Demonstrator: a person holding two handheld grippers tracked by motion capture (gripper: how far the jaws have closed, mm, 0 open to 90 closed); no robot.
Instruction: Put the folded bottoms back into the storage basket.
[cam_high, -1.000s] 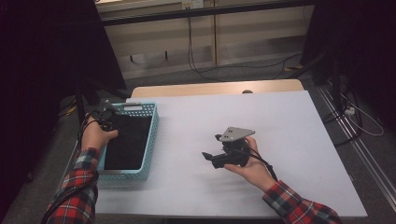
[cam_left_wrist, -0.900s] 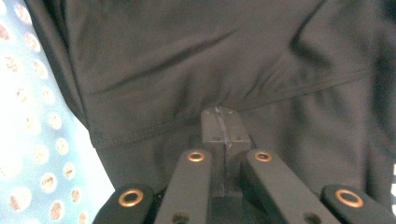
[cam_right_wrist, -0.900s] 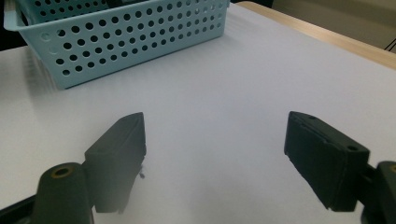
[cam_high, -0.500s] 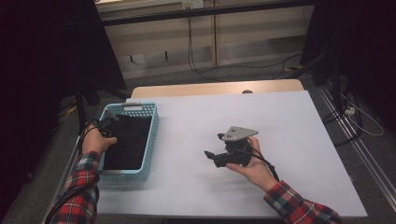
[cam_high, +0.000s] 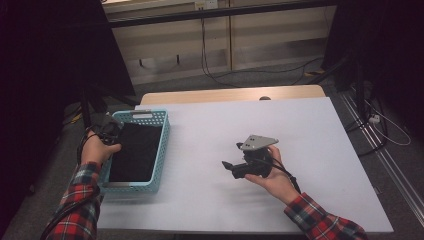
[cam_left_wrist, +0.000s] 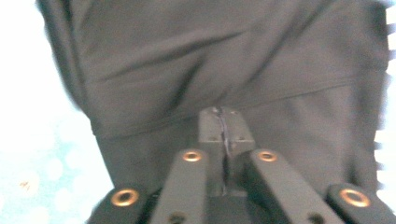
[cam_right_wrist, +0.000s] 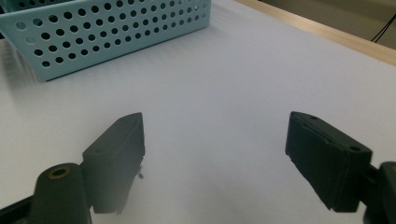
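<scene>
A light blue perforated basket (cam_high: 161, 145) stands at the table's left edge with a black cloth (cam_high: 134, 151) lying in it. My left gripper (cam_high: 111, 129) is at the basket's far left corner. In the left gripper view its jaws are shut (cam_left_wrist: 224, 126) against the black cloth (cam_left_wrist: 224, 56), and the cloth's creases run in to the tips. My right gripper (cam_high: 229, 166) is held low over the middle of the white table (cam_high: 300, 130), pointing left toward the basket (cam_right_wrist: 107, 32). It stands open (cam_right_wrist: 215, 154) with nothing between its fingers.
A strip of wooden tabletop (cam_high: 225, 95) shows beyond the white surface. Cables (cam_high: 215, 75) run over the floor behind the table. Dark stands and equipment stand at the left and right of the table.
My left hand and gripper have shifted slightly toward the person along the basket's left corner. The right gripper has stayed where it was, still open.
</scene>
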